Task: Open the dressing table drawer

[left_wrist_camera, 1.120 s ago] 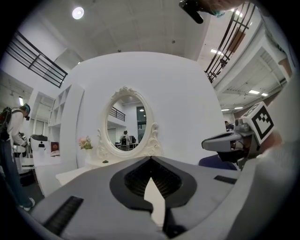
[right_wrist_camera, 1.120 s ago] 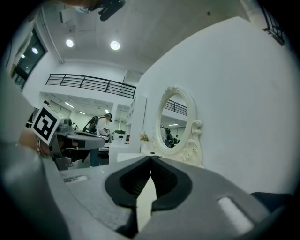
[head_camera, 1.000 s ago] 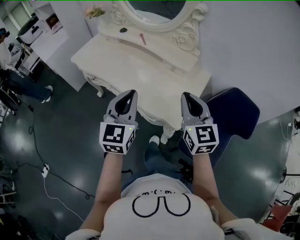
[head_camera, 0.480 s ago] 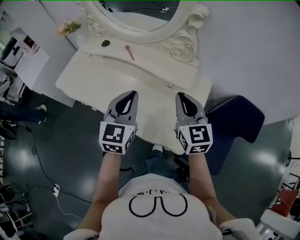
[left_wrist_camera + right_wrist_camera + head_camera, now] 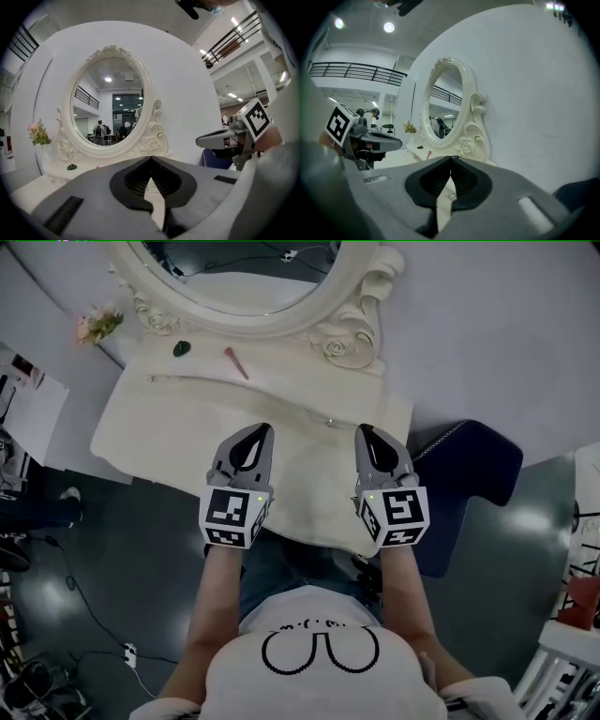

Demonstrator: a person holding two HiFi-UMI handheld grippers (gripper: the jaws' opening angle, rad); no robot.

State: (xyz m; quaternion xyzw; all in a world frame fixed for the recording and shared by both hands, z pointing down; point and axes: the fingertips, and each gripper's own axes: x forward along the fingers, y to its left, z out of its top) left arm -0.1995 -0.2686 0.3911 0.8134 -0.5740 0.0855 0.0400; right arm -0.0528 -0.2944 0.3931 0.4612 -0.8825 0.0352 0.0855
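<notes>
The cream dressing table [image 5: 159,432] with its oval mirror [image 5: 244,277] fills the top of the head view. A small knob [image 5: 329,422] shows on the low tier below the mirror and again through the right jaws [image 5: 450,197]. The table's front face is hidden under its top. My left gripper [image 5: 254,433] and right gripper [image 5: 367,433] hang side by side over the tabletop, pointing at the mirror, both shut with nothing held. In the gripper views the left gripper's [image 5: 151,159] and the right gripper's [image 5: 451,158] jaw tips meet.
A pink stick [image 5: 235,363], a dark green piece [image 5: 181,349] and a small posy of flowers [image 5: 97,324] lie near the mirror. A dark blue chair [image 5: 469,474] stands to the table's right. A cable [image 5: 66,577] runs over the dark floor at the left.
Both grippers have moved forward over the tabletop toward the mirror, still shut. The table now sits squarely ahead, and the person's body has come up to its front edge.
</notes>
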